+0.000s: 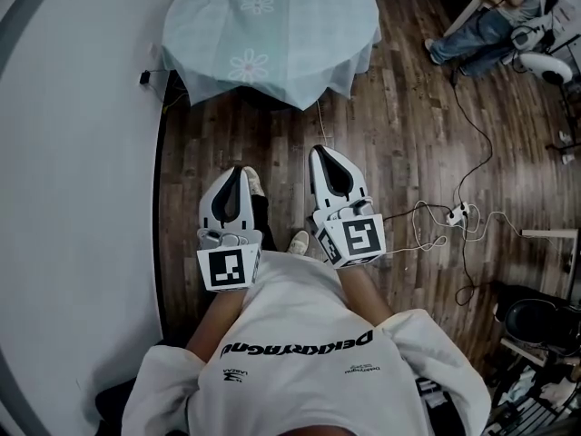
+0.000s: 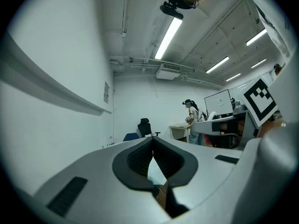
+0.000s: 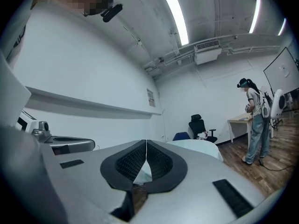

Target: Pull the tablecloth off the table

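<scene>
1. Writing. The white shirt (image 1: 300,334) at the bottom of the head view carries one bold dark line of print and a small logo. Both are inverted here, so they cannot be read with confidence. A wall notice (image 3: 151,97) in the right gripper view is too small to read.
2. Markers. There are two marker cubes, each showing one black-and-white square pattern: one (image 1: 227,269) at lower centre-left and one (image 1: 359,239) at centre-right.
3. Left gripper (image 1: 237,173). The jaws are closed pad against pad (see its own view (image 2: 153,140)) and nothing is gripped.
4. Right gripper (image 1: 321,153). The jaws are likewise pressed together (image 3: 146,143) and hold nothing.
5. Tablecloth (image 1: 272,34). There is one, pale blue-green, at top centre of the head view and well apart from both grippers. Two white flower prints show whole. It drapes over one round table, which it hides completely, and its far edge is cut off by the frame.
6. Floor (image 1: 408,134). It is made of dark wooden boards. Light cables (image 1: 454,216) trail across the right half (their number is hard to make out).
7. Other figures. One seated person (image 1: 481,25) at upper right is partly cut off.
</scene>
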A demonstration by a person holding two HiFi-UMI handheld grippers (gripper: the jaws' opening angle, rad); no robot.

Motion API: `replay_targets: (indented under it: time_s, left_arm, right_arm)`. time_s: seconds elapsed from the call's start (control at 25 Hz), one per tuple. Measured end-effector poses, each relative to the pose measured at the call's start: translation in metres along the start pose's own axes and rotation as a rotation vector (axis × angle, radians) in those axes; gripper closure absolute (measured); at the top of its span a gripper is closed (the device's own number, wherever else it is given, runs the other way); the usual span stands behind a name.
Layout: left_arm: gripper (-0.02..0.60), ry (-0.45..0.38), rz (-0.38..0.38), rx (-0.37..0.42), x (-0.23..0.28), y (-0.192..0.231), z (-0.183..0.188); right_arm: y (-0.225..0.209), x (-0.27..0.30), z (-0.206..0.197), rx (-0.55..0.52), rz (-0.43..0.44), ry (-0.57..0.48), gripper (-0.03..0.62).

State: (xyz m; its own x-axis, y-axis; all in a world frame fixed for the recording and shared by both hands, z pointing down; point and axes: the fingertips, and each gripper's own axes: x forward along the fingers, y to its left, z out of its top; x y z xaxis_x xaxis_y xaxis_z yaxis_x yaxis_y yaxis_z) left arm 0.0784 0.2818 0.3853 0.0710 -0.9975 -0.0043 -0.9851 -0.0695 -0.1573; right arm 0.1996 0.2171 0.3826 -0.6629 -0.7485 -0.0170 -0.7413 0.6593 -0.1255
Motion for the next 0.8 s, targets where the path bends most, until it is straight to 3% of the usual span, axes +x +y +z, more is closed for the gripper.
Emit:
replay_targets:
  time_s: [0.16, 0.52, 0.8]
  left_arm:
    - [0.566, -0.04, -0.035, -0.032, 0.024, 0.008, 0.006]
    - [0.566, 0.061, -0.024, -0.049, 0.084, 0.045, -0.018]
    - [0.566, 0.015, -0.044, -0.059, 0.174, 0.091, -0.026]
  right_arm:
    - [-0.002, 0.023, 0.003, -0.012, 0.026, 0.008, 0.562]
    - [-0.024, 0.084, -0.007, -0.037, 0.014, 0.045, 0.562]
    - [-0.055, 0.177, -0.013, -0.055, -0.021, 0.08, 0.562]
